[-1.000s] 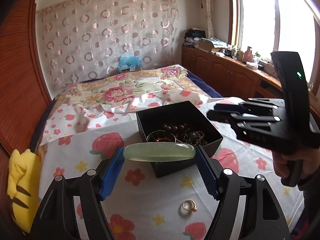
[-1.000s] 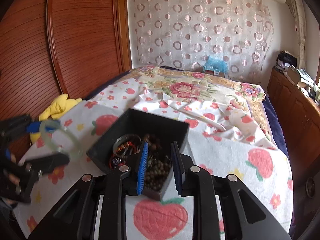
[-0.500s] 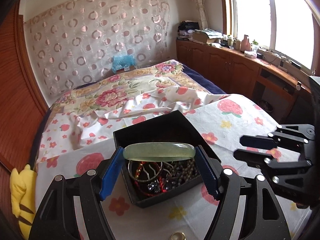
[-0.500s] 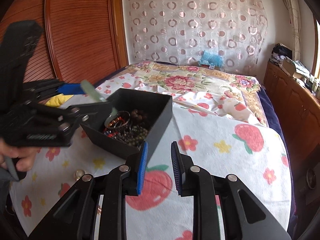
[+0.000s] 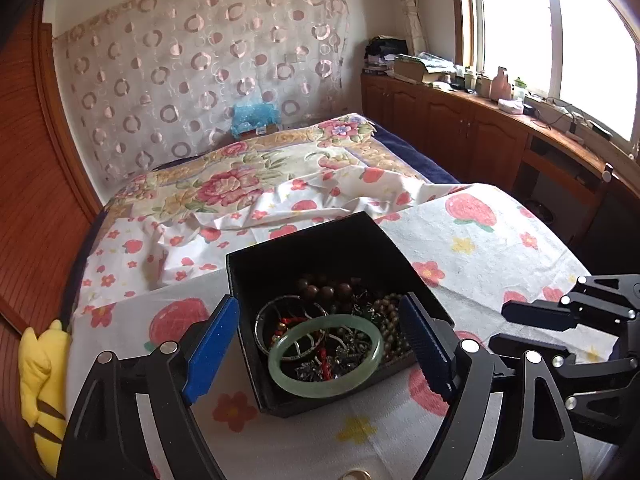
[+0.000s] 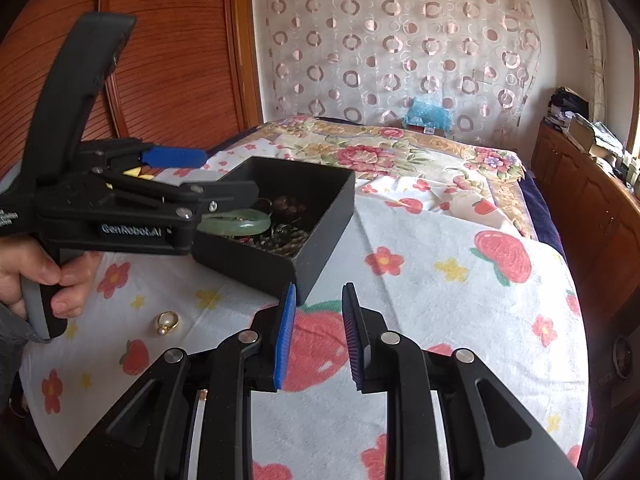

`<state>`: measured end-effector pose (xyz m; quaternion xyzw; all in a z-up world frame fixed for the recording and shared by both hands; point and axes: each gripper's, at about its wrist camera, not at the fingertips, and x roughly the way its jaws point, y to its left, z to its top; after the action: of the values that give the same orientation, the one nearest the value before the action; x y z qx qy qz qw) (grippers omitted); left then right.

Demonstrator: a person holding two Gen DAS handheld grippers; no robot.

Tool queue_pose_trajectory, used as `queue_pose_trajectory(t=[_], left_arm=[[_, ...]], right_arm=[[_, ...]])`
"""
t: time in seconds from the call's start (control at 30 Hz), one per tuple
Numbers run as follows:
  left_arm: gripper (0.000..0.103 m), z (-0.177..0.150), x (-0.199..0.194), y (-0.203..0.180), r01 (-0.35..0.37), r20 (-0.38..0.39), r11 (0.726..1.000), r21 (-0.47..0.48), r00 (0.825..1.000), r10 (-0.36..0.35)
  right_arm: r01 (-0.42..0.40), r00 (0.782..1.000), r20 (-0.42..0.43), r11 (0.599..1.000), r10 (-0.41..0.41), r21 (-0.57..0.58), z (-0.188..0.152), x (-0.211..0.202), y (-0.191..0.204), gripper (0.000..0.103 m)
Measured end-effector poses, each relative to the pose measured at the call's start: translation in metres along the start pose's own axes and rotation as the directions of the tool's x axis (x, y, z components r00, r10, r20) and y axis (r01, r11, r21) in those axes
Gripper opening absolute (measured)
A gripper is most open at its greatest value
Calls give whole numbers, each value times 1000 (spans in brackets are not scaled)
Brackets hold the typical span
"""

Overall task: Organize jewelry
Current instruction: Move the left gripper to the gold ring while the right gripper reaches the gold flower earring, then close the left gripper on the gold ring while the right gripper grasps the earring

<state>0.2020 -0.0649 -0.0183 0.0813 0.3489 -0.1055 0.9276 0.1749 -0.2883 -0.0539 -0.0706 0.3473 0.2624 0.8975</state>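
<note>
A black open box (image 5: 320, 240) stands on the strawberry-print cloth and holds beads, a metal bangle and other jewelry. A pale green jade bangle (image 5: 324, 356) lies flat on top of the jewelry near the box's front wall; it also shows in the right wrist view (image 6: 236, 222). My left gripper (image 5: 320, 344) is open above the box front, its blue pads apart from the bangle. My right gripper (image 6: 318, 332) is empty, its pads a narrow gap apart, low by the box's near corner (image 6: 296, 276). A gold ring (image 6: 168, 322) lies on the cloth.
The cloth (image 5: 480, 248) covers a raised surface at the foot of a floral bed (image 5: 240, 176). A yellow plush toy (image 5: 40, 380) lies at the left edge. Wooden cabinets (image 5: 460, 128) line the right wall under a window. A wooden wardrobe (image 6: 172, 60) stands at the left.
My left gripper held the green bangle over the box; now it has opened and the bangle lies in the box. The right gripper has drawn back from the box.
</note>
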Motion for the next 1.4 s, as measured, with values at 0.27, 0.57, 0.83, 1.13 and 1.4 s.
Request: queue_pose_trajectory(t=[0.27, 0.57, 0.83, 1.13, 1.4], left_arm=[[79, -17, -25, 5, 17, 14, 1000, -8, 1000, -17], [78, -60, -40, 10, 56, -12, 998, -20, 998, -56], [63, -90, -30, 14, 81, -79, 996, -34, 993, -83], [60, -106, -27, 6, 117, -114, 993, -26, 986, -119], [47, -109, -18, -7, 135, -142, 991, 1, 981, -134]], right_arm=[[-49, 998, -34, 999, 48, -24, -10, -2, 19, 26], [-130, 986, -112, 987, 119, -91, -27, 0, 51, 38], [-133, 977, -190, 978, 102, -162, -35, 14, 74, 38], [-103, 984, -163, 976, 71, -194, -35, 6, 76, 17], [-60, 992, -122, 988, 42, -143, -27, -5, 58, 17]])
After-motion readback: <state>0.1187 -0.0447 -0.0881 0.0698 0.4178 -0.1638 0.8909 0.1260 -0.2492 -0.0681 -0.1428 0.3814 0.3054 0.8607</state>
